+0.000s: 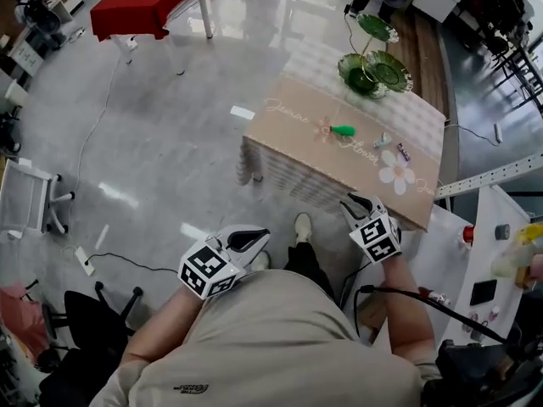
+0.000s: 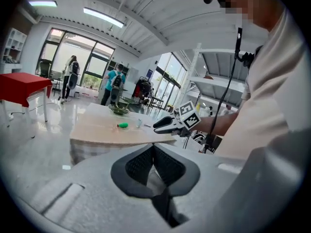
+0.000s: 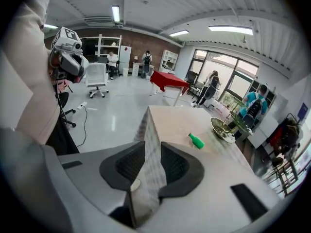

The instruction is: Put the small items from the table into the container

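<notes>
A small green bottle (image 1: 343, 130) lies on the tan-clothed table (image 1: 297, 155), with two smaller items (image 1: 383, 140) (image 1: 403, 151) to its right. A green glass tiered dish (image 1: 373, 70) stands at the table's far end. Both grippers are held short of the table's near edge. My left gripper (image 1: 254, 237) is over the floor, its jaws together and empty (image 2: 154, 147). My right gripper (image 1: 349, 202) is near the table's near corner; its jaws (image 3: 152, 147) stand apart with nothing between them. The green bottle (image 3: 196, 141) and dish (image 3: 224, 127) lie ahead of it.
A red-covered table (image 1: 148, 2) stands far left. A white workbench (image 1: 496, 244) with small objects is at the right, close to the table. Office chairs (image 1: 85, 320) and a floor cable (image 1: 127, 265) are at the left. People (image 2: 115, 84) stand in the distance.
</notes>
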